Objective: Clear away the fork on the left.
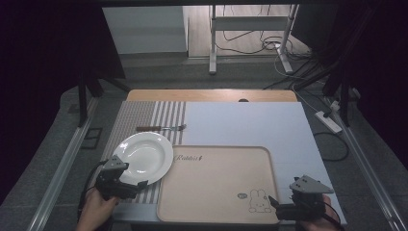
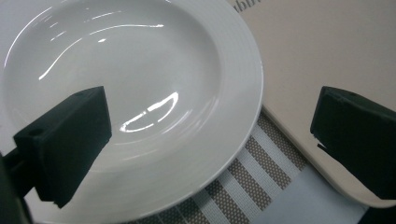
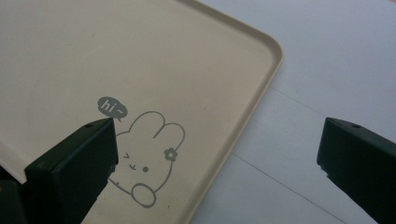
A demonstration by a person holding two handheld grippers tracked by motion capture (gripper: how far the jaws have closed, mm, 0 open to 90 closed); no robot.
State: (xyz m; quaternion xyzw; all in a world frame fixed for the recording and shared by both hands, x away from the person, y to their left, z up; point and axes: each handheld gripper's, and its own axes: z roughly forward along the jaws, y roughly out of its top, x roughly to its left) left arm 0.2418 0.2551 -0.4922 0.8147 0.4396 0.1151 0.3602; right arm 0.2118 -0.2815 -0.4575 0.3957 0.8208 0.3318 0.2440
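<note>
A white deep plate (image 1: 143, 158) (image 2: 130, 93) rests on a striped placemat (image 1: 144, 115) at the left. My left gripper (image 1: 137, 185) (image 2: 210, 149) hovers open over the plate's near edge, jaws wide apart, one over the plate and one over the tray. A beige tray (image 1: 216, 183) (image 3: 93, 56) with a rabbit drawing (image 1: 260, 199) (image 3: 144, 154) lies in the middle. My right gripper (image 1: 276, 207) (image 3: 217, 163) is open above the tray's near right corner, with nothing between its jaws. A fork (image 1: 161, 128) lies beyond the plate.
A pale blue mat (image 1: 250, 125) (image 3: 336, 56) covers the table's middle and right. The wooden table edge (image 1: 211, 95) shows at the back. Beyond it stand a metal frame (image 1: 250, 33) and floor cables (image 1: 288, 57); a power strip (image 1: 328, 121) lies at the right.
</note>
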